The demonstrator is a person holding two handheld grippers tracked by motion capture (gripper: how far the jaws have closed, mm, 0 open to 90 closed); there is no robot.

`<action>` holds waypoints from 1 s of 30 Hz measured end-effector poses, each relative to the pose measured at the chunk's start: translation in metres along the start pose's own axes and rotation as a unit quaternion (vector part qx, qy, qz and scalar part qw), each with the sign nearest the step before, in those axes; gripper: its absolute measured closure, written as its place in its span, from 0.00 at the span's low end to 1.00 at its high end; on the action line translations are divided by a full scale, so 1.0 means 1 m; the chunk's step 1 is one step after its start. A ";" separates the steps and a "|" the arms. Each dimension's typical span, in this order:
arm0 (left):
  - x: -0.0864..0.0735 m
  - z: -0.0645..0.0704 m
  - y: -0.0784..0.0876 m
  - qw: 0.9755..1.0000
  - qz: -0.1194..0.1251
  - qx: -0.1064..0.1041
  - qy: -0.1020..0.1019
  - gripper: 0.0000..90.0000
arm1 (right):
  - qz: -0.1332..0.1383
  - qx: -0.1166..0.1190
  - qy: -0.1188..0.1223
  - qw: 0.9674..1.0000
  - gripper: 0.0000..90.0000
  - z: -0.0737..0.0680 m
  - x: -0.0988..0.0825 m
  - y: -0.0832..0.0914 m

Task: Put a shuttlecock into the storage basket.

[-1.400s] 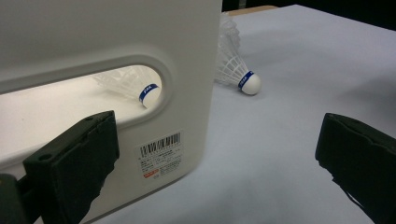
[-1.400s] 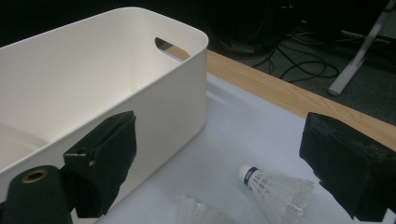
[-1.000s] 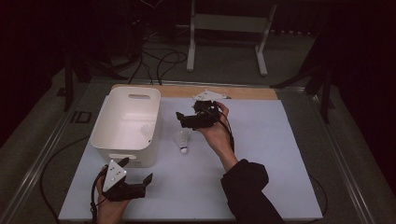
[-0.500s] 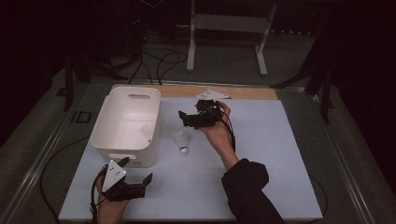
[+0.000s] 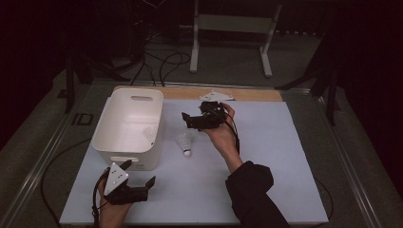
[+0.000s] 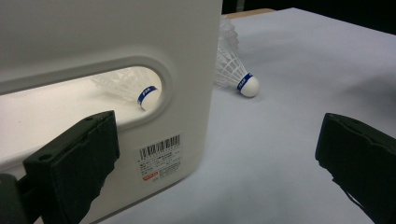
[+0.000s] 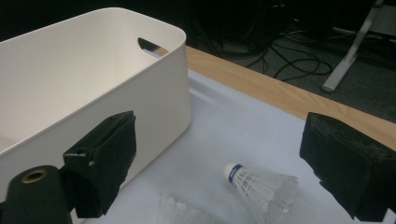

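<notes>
One shuttlecock (image 6: 140, 91) (half hidden), inside bin (image 6: 140, 37)

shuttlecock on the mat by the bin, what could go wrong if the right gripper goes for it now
The shuttlecock lies on its side near the white bin wall, so a jaw might bump the bin. The open right gripper could crush the thin feathers. A second shuttlecock lies close by and may get knocked.

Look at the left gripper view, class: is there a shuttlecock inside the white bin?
Yes, a shuttlecock with a blue band shows through the white bin's handle slot.
</notes>
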State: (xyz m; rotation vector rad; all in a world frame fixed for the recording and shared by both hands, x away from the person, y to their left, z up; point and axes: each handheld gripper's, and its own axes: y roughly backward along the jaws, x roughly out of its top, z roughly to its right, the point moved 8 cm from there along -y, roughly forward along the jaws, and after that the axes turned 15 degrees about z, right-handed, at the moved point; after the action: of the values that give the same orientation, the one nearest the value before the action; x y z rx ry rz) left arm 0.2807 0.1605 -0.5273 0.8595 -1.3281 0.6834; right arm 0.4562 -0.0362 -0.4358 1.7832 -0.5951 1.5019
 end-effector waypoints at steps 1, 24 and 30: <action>0.000 0.000 0.000 1.000 0.000 0.000 0.000 0.00 | 0.000 0.000 0.000 1.000 0.12 0.000 0.000 0.000; 0.000 0.001 0.000 1.000 -0.002 -0.001 -0.001 0.00 | -0.005 -0.004 -0.001 1.000 0.12 0.006 -0.005 -0.001; 0.000 0.001 0.000 1.000 -0.002 -0.001 -0.001 0.00 | -0.010 -0.007 -0.004 1.000 0.12 0.008 -0.009 -0.005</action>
State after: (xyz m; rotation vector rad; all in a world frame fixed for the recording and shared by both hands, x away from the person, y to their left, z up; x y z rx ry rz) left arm 0.2802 0.1598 -0.5276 0.8608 -1.3275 0.6783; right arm 0.4633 -0.0399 -0.4467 1.7803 -0.5896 1.4734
